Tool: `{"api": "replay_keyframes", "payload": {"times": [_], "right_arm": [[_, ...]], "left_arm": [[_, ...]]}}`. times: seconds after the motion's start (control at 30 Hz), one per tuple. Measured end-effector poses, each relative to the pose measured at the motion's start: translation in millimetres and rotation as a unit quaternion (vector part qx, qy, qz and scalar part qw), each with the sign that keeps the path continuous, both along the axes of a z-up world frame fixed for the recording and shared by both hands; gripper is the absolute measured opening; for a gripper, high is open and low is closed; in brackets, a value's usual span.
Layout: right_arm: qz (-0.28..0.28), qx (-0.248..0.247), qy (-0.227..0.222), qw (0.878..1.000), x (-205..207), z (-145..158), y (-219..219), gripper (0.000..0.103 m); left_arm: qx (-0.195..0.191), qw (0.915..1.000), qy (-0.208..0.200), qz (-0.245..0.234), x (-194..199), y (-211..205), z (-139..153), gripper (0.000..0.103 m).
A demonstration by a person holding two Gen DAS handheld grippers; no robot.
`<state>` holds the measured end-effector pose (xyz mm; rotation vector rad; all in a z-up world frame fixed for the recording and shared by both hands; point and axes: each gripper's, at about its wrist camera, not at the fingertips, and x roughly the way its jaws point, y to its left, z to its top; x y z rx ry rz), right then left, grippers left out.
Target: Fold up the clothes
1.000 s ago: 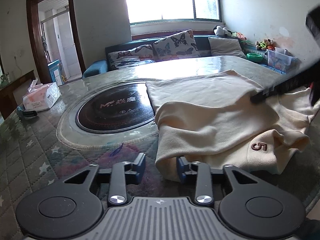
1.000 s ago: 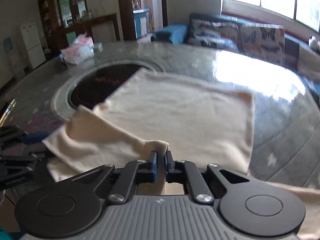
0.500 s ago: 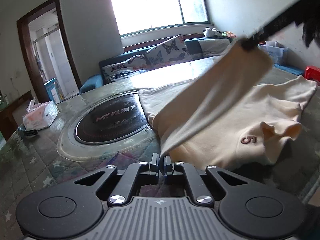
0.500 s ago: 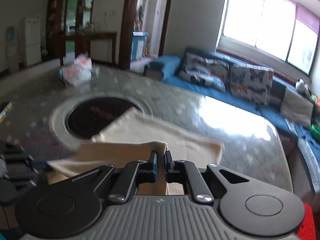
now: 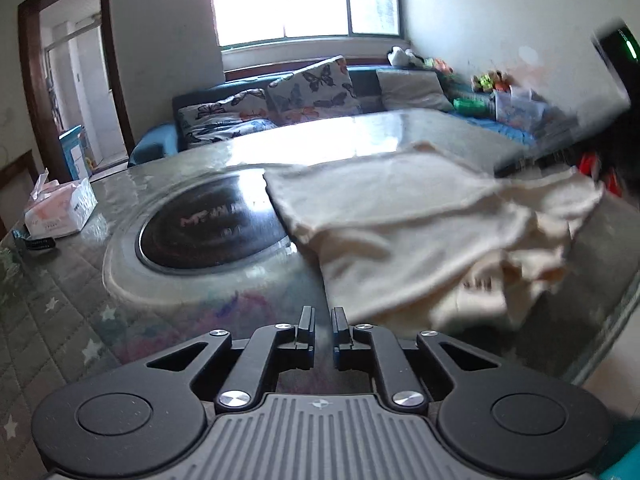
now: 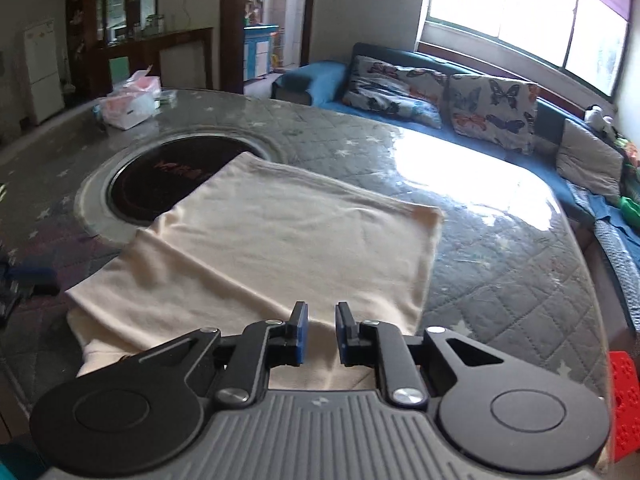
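**Both tools let go: one fold laid down**

At the far left edge of the bench (image 5: 52, 320) sits a tissue box (image 5: 60, 210), well apart from the work. Next comes the round dark cooktop (image 5: 208, 224) sunk into the middle of the bench; the left edge of the cream shirt (image 6: 280, 248) lies over its rim.

The left tool (image 5: 322, 328) hovers over bare bench just beside the shirt's near-left corner. Its jaws stand a little apart with nothing between them, whereas half a second ago they were pinched on the fabric edge and lifting it. The right tool (image 6: 320, 332) has also released: its blue pads (image 6: 301, 334) are parted and empty above the shirt's near edge, where a moment ago they clamped a lifted flap.

The raised layer has dropped, so the shirt now rests on the bench, spread from the cooktop toward the right edge. In the right wrist view the folded-over layer lies flat, with a diagonal crease running to the near edge. In the left wrist view the right-hand part, toward the bench's right edge, is bunched and blurred.

By the look of it, one fold is done. The rumpled right side probably needs gathering or smoothing before the next fold.
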<state>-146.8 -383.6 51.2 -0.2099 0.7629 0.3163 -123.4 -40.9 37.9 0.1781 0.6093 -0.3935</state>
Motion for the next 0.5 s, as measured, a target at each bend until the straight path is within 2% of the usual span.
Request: {"api": "replay_keyframes", "payload": {"times": [0.17, 0.2, 0.27, 0.37, 0.5], "right_arm": [[0.021, 0.008, 0.019, 1.0, -2, -15, 7, 0.024], [0.022, 0.008, 0.02, 1.0, -3, -15, 7, 0.032], [0.025, 0.008, 0.018, 0.999, -5, -16, 7, 0.038], [0.026, 0.011, 0.019, 0.999, -11, -17, 3, 0.038], [0.021, 0.014, 0.025, 0.999, -14, -22, -4, 0.039]], "left_arm": [[-0.042, 0.999, 0.007, -0.017, 33, -17, 8, 0.01], [-0.042, 0.9989, 0.01, -0.02, 39, -23, 6, 0.01], [-0.041, 0.9987, 0.018, -0.026, 52, -35, 1, 0.01], [-0.033, 0.9985, 0.027, -0.034, 68, -47, -9, 0.01], [-0.006, 0.9996, 0.027, 0.007, 83, -45, -23, 0.007]]}}
